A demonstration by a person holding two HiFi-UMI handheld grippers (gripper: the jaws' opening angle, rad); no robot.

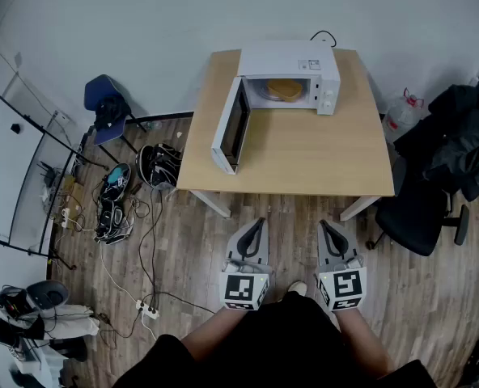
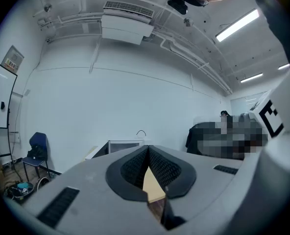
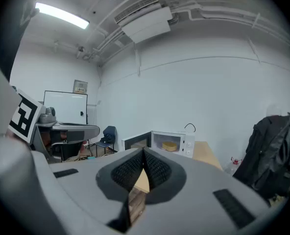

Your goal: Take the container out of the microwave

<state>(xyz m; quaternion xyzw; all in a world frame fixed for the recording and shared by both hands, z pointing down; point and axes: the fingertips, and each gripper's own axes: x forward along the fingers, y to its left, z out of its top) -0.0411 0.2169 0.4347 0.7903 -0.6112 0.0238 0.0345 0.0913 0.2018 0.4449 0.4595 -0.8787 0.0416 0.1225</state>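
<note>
Jaws closed, empty, on left gripper [image 1: 259, 222], right gripper [image 1: 326, 224]; flat yellow container [image 1: 284, 89] inside microwave [image 1: 288, 57].

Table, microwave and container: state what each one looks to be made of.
Table: pale wood-look top with a matte finish, possibly laminate.
Microwave: smooth white casing, likely painted metal. Its open door has a dark window.
Container: yellowish, perhaps plastic, but too small to be sure.

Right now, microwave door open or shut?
Open: the door stands swung out at the left of the microwave, and the yellow container shows inside.
</note>
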